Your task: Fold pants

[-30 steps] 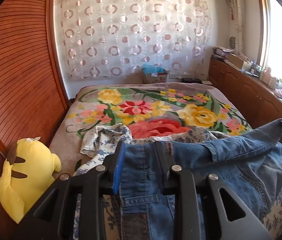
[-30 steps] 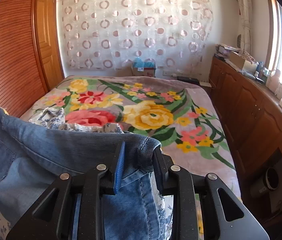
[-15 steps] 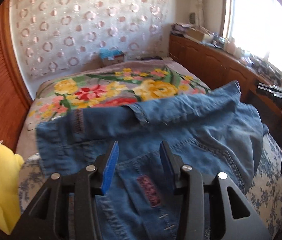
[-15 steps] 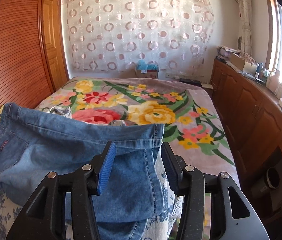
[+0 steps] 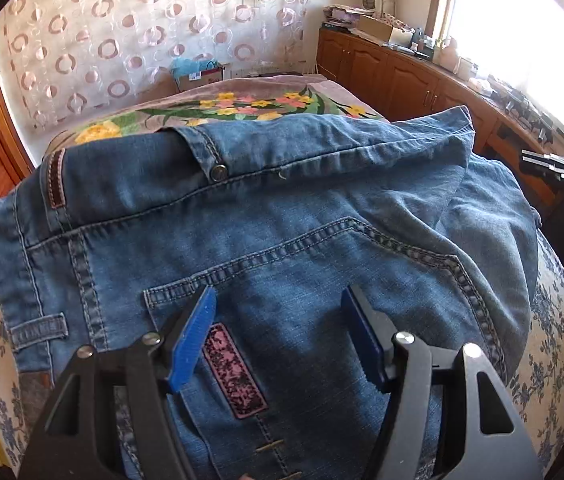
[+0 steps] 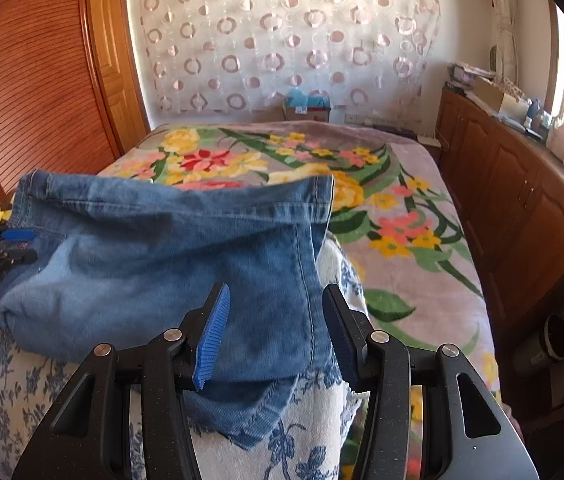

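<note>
1. Jeans [image 5: 282,208] are laid doubled over on the bed [image 6: 402,216], waistband on top.
2. Left gripper [image 5: 278,320] and right gripper [image 6: 274,312] are spread wide above the denim; nothing is held.
3. Denim is judged heavy, limp, non-slippery; best pinched at waistband or hem corners.

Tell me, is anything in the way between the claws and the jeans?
No, nothing visible is. The left claw is open right over the jeans by the back pocket, and the right claw is open over the jeans' other end. Only denim shows between their fingers.
</note>
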Demonstrator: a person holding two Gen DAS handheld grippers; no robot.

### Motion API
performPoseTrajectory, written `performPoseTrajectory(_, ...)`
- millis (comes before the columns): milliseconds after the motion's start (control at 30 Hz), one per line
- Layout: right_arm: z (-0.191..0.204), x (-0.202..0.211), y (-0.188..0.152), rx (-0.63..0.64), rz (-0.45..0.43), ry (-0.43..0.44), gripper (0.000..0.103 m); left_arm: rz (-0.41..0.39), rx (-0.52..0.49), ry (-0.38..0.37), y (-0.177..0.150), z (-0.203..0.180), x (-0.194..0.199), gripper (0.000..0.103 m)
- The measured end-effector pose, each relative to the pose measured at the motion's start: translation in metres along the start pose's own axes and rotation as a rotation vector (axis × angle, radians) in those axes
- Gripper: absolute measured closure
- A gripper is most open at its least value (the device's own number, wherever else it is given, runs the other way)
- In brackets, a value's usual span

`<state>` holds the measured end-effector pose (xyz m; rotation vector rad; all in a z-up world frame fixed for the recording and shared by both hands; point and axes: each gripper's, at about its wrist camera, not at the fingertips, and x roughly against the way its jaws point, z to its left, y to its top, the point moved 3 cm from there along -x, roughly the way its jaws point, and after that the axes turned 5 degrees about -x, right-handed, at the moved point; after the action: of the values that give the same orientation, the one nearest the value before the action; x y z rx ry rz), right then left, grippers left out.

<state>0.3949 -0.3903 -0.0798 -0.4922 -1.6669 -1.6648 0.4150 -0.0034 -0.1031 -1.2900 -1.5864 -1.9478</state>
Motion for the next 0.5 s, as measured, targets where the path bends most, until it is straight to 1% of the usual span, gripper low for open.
performPoseTrajectory(133,-0.007,-0.008,-0.01,-0.009,0.056,0.012,0.054,-0.01,-0.001,0.022,-0.001,-0.002,0.002,0.038)
performPoseTrajectory(300,-0.016,-0.016,-0.015,-0.019,0.079,0.008,0.054,-0.028,-0.008,0.025,-0.003,-0.009,0.01,0.038)
performPoseTrajectory(500,-0.023,-0.027,-0.019,-0.06,0.122,0.037,0.054,-0.068,-0.011,0.021,-0.004,-0.022,0.026,0.038)
